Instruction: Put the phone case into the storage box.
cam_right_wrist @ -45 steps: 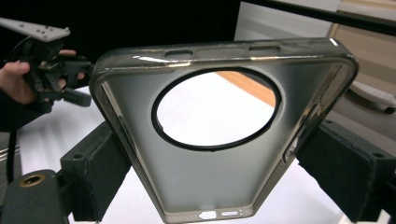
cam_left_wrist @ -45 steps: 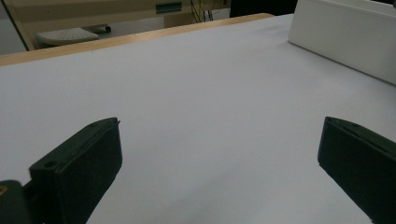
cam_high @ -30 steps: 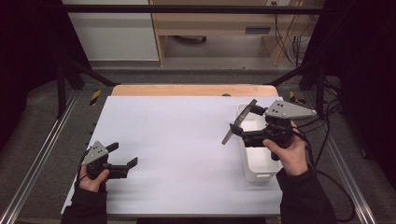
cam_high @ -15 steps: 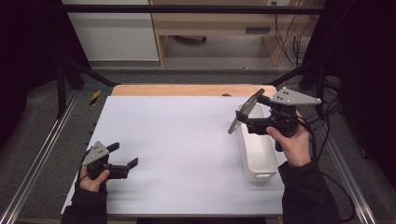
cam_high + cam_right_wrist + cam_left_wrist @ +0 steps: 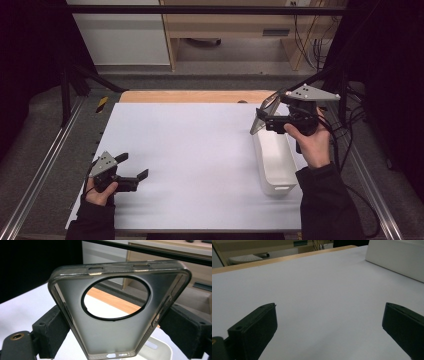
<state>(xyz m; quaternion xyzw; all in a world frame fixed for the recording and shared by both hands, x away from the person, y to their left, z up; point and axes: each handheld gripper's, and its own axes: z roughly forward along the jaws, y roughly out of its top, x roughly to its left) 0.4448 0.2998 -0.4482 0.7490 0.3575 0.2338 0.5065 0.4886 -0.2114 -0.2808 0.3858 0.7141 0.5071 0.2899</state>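
In the high view, the right gripper (image 5: pixel 263 116) is held up in the right half of the frame, above the far end of a long white tray (image 5: pixel 276 162) that lies on the white table (image 5: pixel 190 150). A clear grey phone case (image 5: pixel 264 113) is clamped between its jaws, tilted, with its upper end toward the wooden strip (image 5: pixel 195 96) along the table's far edge. In the right gripper view, the phone case (image 5: pixel 117 312) is seen at the centre of the frame, gripped by its two long sides between the black jaws, with its large round camera cutout in the upper middle and the tray (image 5: pixel 157 350) visible beneath it at the lower right. The left gripper (image 5: pixel 134 170) is held low at the lower left of the high view, resting on or just above the table, well apart from the tray. In the left gripper view, its jaws are seen spread wide at the lower corners of the frame with nothing between them but bare table (image 5: pixel 317 302); the side wall of the tray (image 5: pixel 397 257) is seen at the upper right.
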